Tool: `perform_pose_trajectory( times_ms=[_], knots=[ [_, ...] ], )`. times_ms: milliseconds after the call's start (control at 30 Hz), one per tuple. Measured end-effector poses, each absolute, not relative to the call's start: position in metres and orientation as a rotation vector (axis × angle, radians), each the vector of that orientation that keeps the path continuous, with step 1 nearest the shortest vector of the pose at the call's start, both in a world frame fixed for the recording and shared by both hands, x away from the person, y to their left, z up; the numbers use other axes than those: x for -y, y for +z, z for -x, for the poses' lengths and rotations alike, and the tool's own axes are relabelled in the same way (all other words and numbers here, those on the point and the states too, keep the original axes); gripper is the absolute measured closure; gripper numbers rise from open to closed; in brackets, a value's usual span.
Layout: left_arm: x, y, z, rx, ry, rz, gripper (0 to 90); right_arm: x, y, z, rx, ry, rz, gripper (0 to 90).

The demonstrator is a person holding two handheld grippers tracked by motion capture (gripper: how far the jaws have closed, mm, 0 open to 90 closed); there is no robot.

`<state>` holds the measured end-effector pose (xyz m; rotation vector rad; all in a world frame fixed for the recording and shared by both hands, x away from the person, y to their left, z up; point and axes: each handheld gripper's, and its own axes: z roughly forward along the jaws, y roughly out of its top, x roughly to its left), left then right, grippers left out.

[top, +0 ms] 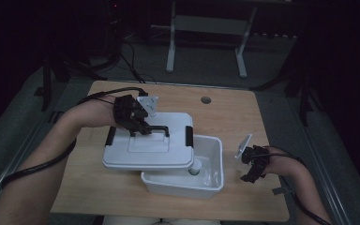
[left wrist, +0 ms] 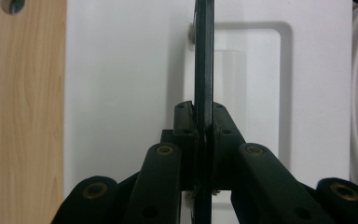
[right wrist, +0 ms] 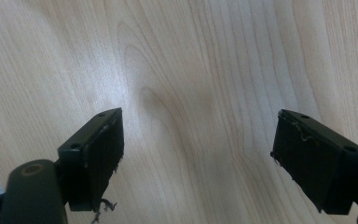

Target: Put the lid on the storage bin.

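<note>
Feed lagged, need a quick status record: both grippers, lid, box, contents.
left gripper: shut on the black lid handle
right gripper: open, holding nothing, over bare wooden table right of the box
lid: white, shifted left, covering only part of the box
box: white, right part uncovered
contents: a small white item, kind unclear

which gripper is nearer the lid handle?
Left. The left gripper is shut on the black lid handle, holding the white lid over the bin. The right gripper is open above bare table, right of the bin.
</note>
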<state>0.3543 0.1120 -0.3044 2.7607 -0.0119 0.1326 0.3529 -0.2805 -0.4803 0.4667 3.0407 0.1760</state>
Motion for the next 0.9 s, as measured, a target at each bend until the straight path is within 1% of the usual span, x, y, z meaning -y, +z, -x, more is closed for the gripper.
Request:
perform_pose_trajectory(
  times_ms=[133, 633, 900],
  knots=[
    [-0.098, -0.306, -0.353, 0.055, 0.138, -2.748, 83.6, 0.283, -0.479, -0.353, -3.038, 0.18, -0.473, 16.2],
    [-0.045, -0.316, -0.349, 0.18, 0.09, -2.739, 83.6, 0.285, -0.48, -0.351, -3.033, 0.184, -0.481, 16.2],
    [-0.024, -0.325, -0.347, 0.209, 0.078, -2.742, 83.6, 0.286, -0.48, -0.35, -3.034, 0.189, -0.481, 16.2]
  ],
)
